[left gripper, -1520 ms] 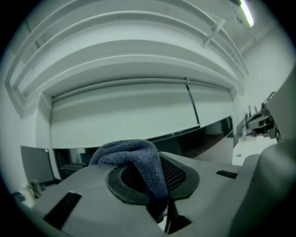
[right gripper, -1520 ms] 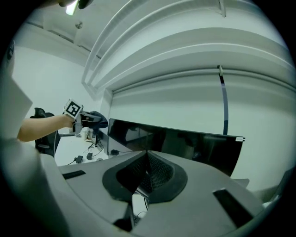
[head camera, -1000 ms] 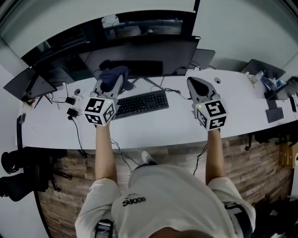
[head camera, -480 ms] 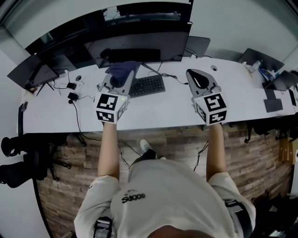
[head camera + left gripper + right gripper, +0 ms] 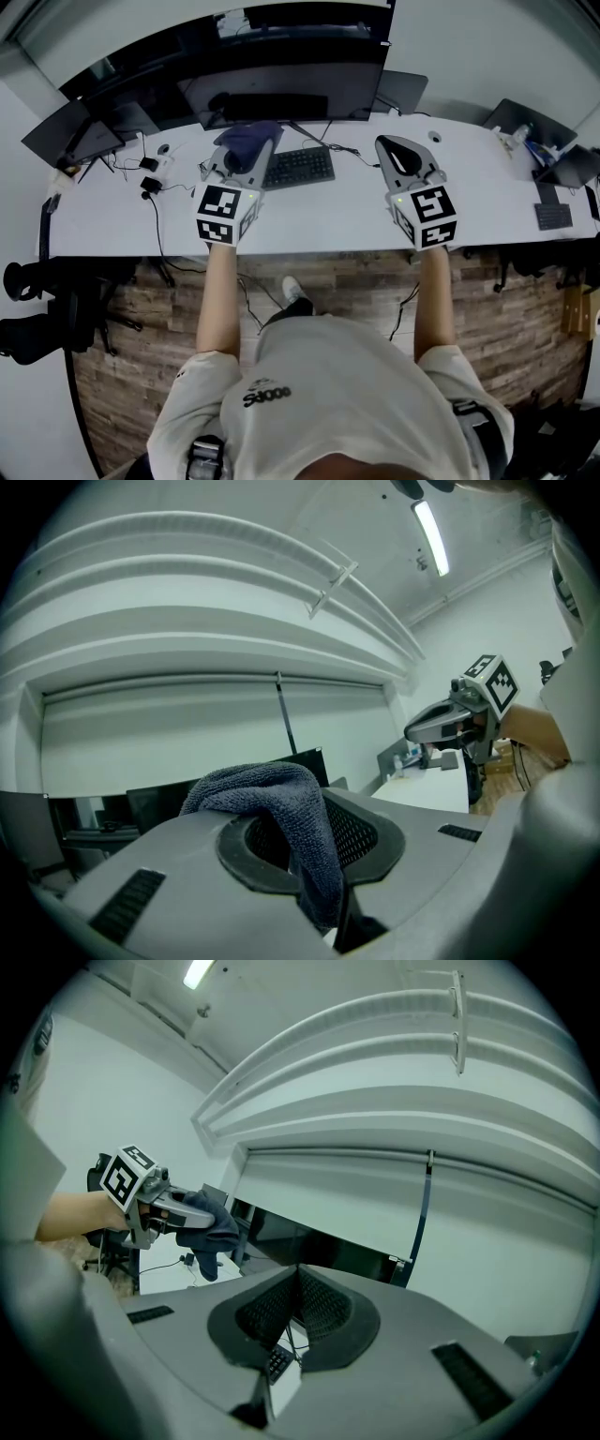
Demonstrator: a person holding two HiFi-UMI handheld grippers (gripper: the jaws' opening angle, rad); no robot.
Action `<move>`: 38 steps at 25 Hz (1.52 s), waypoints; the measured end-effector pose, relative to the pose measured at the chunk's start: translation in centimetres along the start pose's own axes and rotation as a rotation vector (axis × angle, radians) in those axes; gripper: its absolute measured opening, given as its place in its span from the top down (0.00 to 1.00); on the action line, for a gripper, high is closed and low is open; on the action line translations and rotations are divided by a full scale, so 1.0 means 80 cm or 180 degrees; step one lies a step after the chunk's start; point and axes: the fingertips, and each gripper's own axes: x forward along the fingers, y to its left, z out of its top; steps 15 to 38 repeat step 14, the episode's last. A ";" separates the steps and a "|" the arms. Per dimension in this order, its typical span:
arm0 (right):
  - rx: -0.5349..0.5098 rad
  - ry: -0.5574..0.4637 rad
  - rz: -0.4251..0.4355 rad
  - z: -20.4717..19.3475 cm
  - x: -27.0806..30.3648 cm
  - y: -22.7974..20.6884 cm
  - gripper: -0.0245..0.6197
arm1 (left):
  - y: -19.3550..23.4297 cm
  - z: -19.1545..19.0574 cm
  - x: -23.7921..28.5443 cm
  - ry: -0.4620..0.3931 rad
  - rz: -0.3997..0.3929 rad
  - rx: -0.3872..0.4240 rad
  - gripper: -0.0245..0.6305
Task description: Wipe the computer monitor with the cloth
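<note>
Left gripper (image 5: 236,167) clamped on the dark cloth (image 5: 246,138), held over the desk (image 5: 112,220), short of the monitor (image 5: 281,89) — no contact, so wiping looks outstanding (screen cleanliness unreadable). Right gripper (image 5: 405,159) jaws together, empty.

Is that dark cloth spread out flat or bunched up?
Bunched up: the cloth hangs in a crumpled fold, pinched between the jaws of the left gripper, not laid flat on anything.

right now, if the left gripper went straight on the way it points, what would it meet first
Most likely the computer monitor, with the cloth held in the left gripper touching it first; depth is hard to judge.
</note>
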 end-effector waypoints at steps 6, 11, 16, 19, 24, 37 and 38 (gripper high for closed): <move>0.0014 -0.0004 0.0037 -0.003 0.009 -0.003 0.96 | 0.007 -0.006 0.005 0.0034 0.0048 0.0004 0.86; 0.0006 -0.0011 0.0057 -0.004 0.016 -0.009 0.96 | 0.010 -0.006 0.014 0.0049 0.0064 0.0000 0.86; 0.0015 -0.0015 0.0067 -0.005 0.021 -0.014 0.96 | 0.011 -0.006 0.021 0.0054 0.0065 0.0008 0.86; 0.0015 -0.0015 0.0067 -0.005 0.021 -0.014 0.96 | 0.011 -0.006 0.021 0.0054 0.0065 0.0008 0.86; 0.0015 -0.0015 0.0067 -0.005 0.021 -0.014 0.96 | 0.011 -0.006 0.021 0.0054 0.0065 0.0008 0.86; 0.0015 -0.0015 0.0067 -0.005 0.021 -0.014 0.96 | 0.011 -0.006 0.021 0.0054 0.0065 0.0008 0.86; 0.0015 -0.0015 0.0067 -0.005 0.021 -0.014 0.96 | 0.011 -0.006 0.021 0.0054 0.0065 0.0008 0.86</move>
